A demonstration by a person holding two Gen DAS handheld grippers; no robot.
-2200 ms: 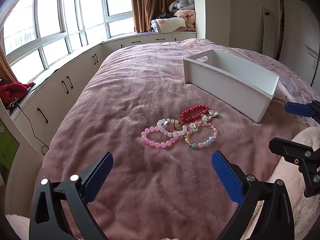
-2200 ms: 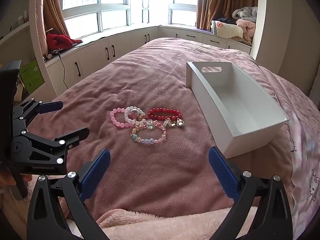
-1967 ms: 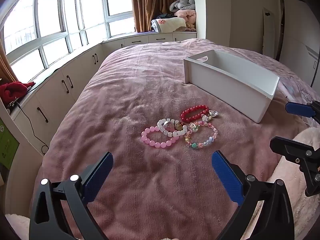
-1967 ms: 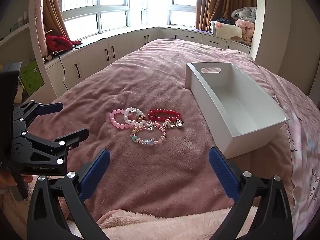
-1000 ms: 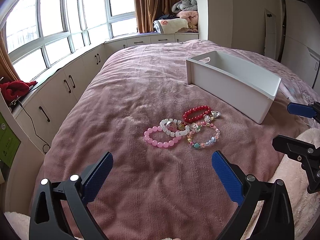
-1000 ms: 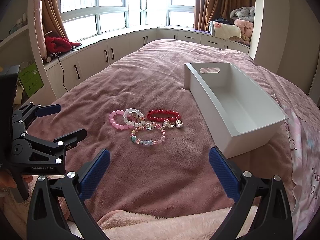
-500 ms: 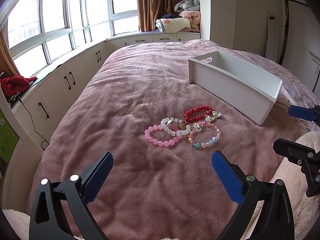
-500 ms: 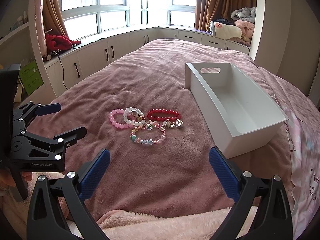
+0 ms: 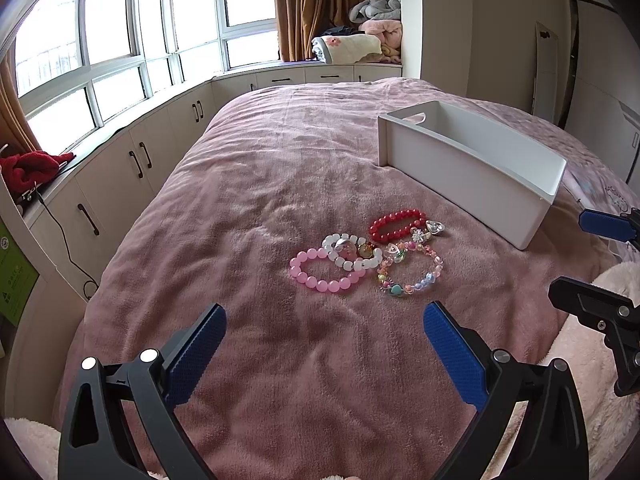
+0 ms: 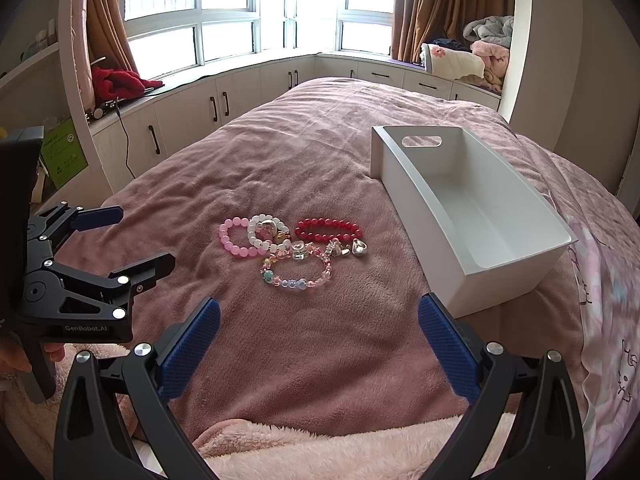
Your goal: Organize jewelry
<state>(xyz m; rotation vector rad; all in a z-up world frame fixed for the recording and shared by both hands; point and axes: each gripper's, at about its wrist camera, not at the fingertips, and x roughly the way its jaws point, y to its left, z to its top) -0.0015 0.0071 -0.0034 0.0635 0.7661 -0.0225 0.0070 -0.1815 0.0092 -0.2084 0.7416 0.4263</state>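
Several bead bracelets lie clustered on the pink bedspread: a pink one (image 9: 320, 272) (image 10: 234, 240), a white one (image 9: 347, 252) (image 10: 266, 234), a red one (image 9: 394, 225) (image 10: 328, 227) with a silver heart charm (image 10: 359, 247), and a pastel multicolour one (image 9: 412, 276) (image 10: 296, 274). An empty white bin (image 9: 472, 168) (image 10: 472, 204) stands to their right. My left gripper (image 9: 322, 340) is open and empty, short of the bracelets. My right gripper (image 10: 318, 334) is open and empty, also short of them. Each gripper shows in the other's view, the left (image 10: 116, 236) and the right (image 9: 576, 260).
The bed (image 9: 280, 152) is bordered on the left and far side by white cabinets (image 9: 132, 168) under bay windows. A fluffy pink blanket (image 10: 340, 444) lies at the near edge. Folded bedding (image 9: 360, 44) sits on the far window seat.
The left wrist view has shifted slightly, so the bracelets and bin sit a little differently in frame. Both grippers stay open and empty. The bracelets have not moved.
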